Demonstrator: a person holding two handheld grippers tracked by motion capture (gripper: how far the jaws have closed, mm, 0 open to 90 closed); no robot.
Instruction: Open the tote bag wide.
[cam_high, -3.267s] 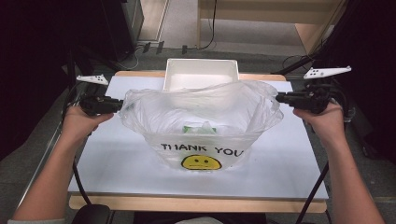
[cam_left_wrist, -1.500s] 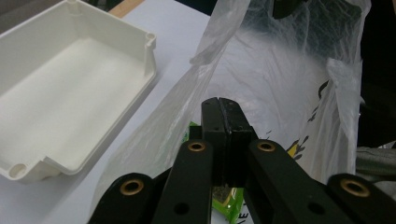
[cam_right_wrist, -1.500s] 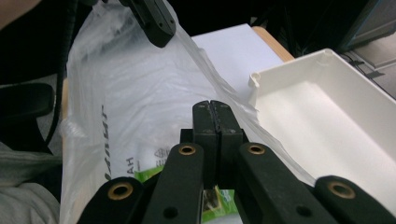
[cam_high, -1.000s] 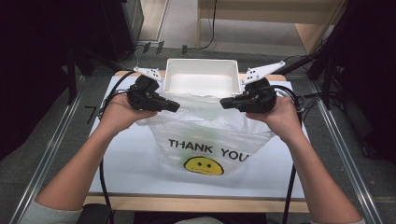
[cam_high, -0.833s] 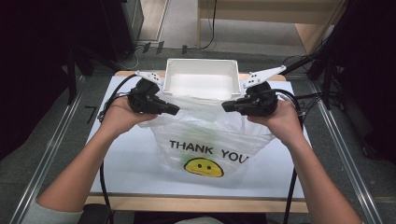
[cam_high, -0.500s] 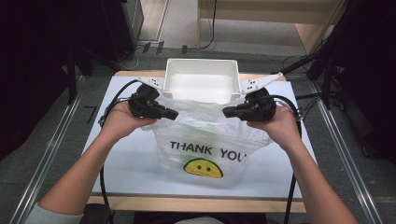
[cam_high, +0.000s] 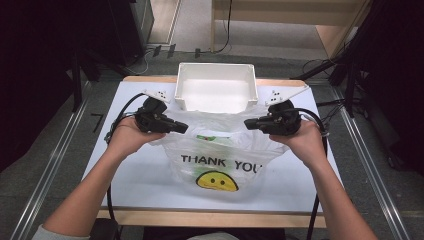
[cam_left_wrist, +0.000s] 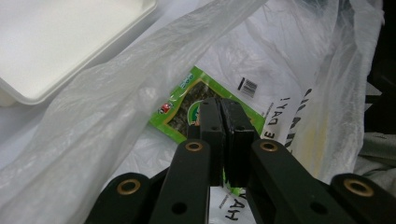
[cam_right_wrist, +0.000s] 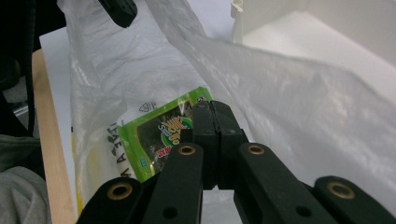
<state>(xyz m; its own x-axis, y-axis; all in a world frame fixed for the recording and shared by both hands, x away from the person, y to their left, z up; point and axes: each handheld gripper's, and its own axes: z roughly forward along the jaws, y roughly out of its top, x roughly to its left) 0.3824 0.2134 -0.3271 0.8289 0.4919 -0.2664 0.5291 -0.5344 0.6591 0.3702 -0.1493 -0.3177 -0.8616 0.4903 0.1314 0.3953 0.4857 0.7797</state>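
Observation:
A thin clear plastic bag (cam_high: 220, 160) printed "THANK YOU" with a yellow smiley stands in the middle of the white table. A green snack packet (cam_high: 212, 138) lies inside it, also seen through the mouth of the bag (cam_left_wrist: 184, 91) (cam_right_wrist: 154, 135). My left gripper (cam_high: 182, 128) is at the bag's upper left edge and my right gripper (cam_high: 248, 123) at its upper right edge. Both point inward, about a hand's width apart. Each has its jaws pressed together (cam_left_wrist: 219, 105) (cam_right_wrist: 214, 108), apparently on the bag's handle film, which the jaws hide.
A white rectangular bin (cam_high: 216, 90) sits just behind the bag at the table's far edge. The white table top (cam_high: 130, 170) ends in a wooden front edge (cam_high: 215, 217). Metal rails and dark stands flank the table.
Both grippers came in from the table's sides toward the middle, narrowing the bag's mouth. Over the last second they sank slightly toward me and the bag slumped lower.

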